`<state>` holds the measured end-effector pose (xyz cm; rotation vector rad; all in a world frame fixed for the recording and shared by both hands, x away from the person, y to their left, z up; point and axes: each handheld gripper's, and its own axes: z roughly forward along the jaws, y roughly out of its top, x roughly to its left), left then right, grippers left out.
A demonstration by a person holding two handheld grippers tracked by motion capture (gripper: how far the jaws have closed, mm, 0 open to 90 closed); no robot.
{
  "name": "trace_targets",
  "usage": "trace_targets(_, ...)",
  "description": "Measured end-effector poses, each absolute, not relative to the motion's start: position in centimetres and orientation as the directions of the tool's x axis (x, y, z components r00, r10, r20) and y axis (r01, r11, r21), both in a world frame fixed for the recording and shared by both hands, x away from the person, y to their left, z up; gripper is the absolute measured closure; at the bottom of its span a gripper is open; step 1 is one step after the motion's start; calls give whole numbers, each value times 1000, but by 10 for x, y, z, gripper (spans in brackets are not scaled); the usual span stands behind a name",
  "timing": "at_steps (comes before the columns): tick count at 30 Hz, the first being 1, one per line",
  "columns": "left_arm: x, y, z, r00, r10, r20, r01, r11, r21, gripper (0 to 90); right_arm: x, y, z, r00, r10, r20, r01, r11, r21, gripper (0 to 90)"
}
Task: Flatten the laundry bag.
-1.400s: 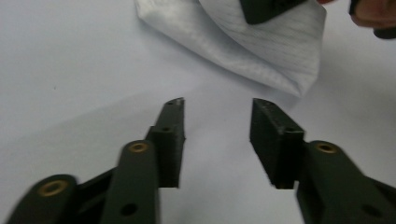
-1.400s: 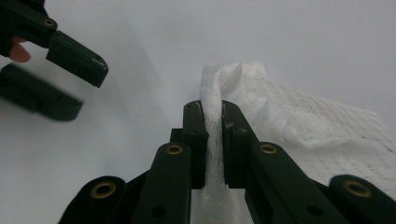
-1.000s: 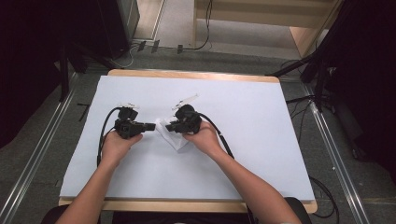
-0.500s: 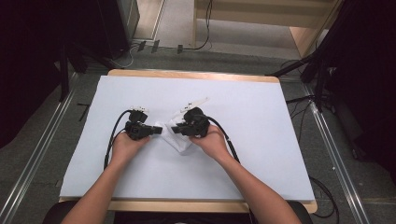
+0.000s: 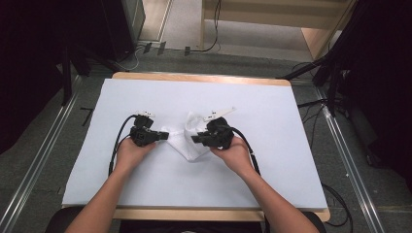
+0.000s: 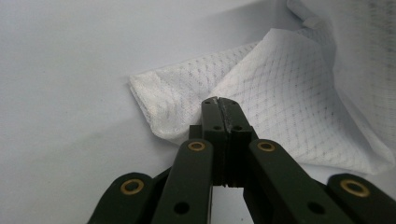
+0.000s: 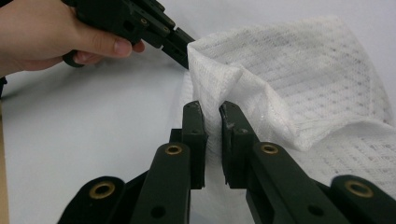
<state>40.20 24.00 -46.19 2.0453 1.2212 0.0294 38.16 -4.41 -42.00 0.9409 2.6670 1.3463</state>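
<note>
A white mesh cloth (image 5: 187,141) stretched between both hands, the left gripper (image 5: 163,137) closed beside its left corner and the right gripper (image 5: 195,139) pinching a raised fold.

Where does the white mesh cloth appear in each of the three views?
High view: white mesh cloth at table centre, between left claw and right claw.
Left gripper view: centre to right, beyond the shut jaws.
Right gripper view: centre to right, a fold pinched in the jaws.
Shared landmark: the white table cover.

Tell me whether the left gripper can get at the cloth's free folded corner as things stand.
Probably yes: that corner lies bare on the table just beside the left gripper, nothing between; but its fingers are shut on the cloth and must release first.
</note>
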Motion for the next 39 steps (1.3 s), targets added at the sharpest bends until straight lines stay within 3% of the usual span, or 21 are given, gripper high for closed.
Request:
trace_targets(23, 406, 238, -459, 551, 766, -331, 760, -295, 580, 900, 340, -91, -430, -777, 557, 291, 565, 415, 714, 845)
trace_targets(27, 406, 238, -459, 549, 767, -333, 762, -295, 577, 900, 334, -96, -430, -774, 561, 294, 571, 416, 708, 814)
trace_targets(28, 406, 238, -459, 549, 767, -332, 762, -296, 577, 900, 331, -100, -430, -773, 556, 306, 575, 410, 708, 752)
trace_targets(33, 407, 237, -459, 551, 765, -333, 762, -298, 575, 899, 319, -118, -424, -771, 571, 283, 566, 409, 716, 698)
trace_targets(39, 409, 236, -459, 552, 764, -334, 762, -300, 574, 897, 314, -136, -415, -759, 600, 253, 554, 390, 736, 681)
